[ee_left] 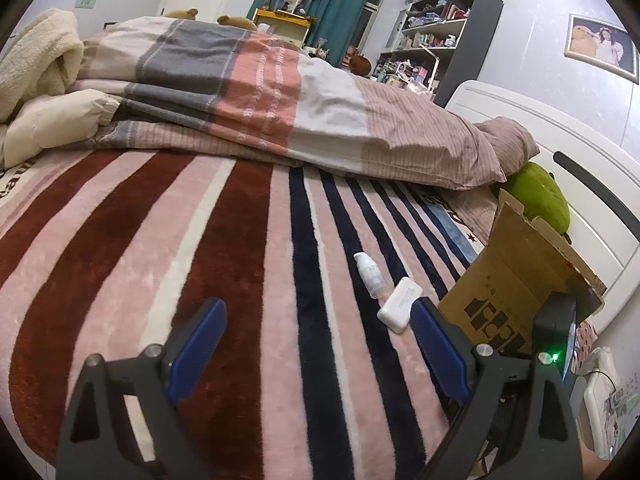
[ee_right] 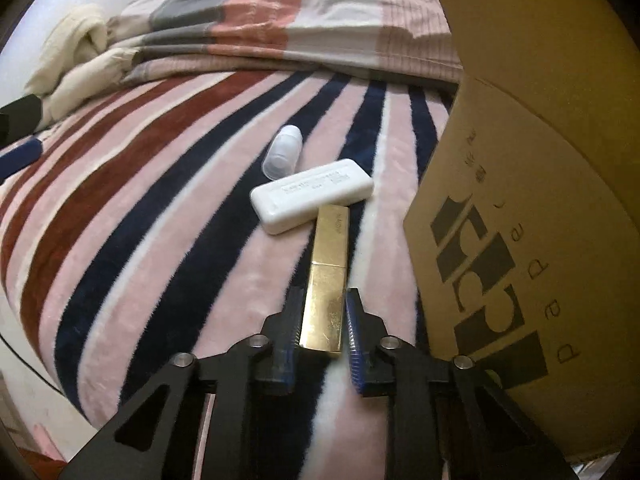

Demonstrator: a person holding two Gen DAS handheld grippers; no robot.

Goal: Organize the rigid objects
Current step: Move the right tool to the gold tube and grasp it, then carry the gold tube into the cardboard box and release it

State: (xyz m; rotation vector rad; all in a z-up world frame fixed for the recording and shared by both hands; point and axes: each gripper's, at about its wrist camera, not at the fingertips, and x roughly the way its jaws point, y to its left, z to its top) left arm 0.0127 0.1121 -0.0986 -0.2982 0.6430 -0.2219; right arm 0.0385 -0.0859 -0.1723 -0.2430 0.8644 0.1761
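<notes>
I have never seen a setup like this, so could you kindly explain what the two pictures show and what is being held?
Both pictures come from cameras mounted on hand-held tongs, one carried in each hand. The left view looks past the left tongs, open and empty, over a striped blanket on a bed. On it lie a small white bottle and a white case, beside a cardboard box. The right view shows the right tongs closed on a gold tube.

The cardboard box runs past the picture's right edge.
</notes>
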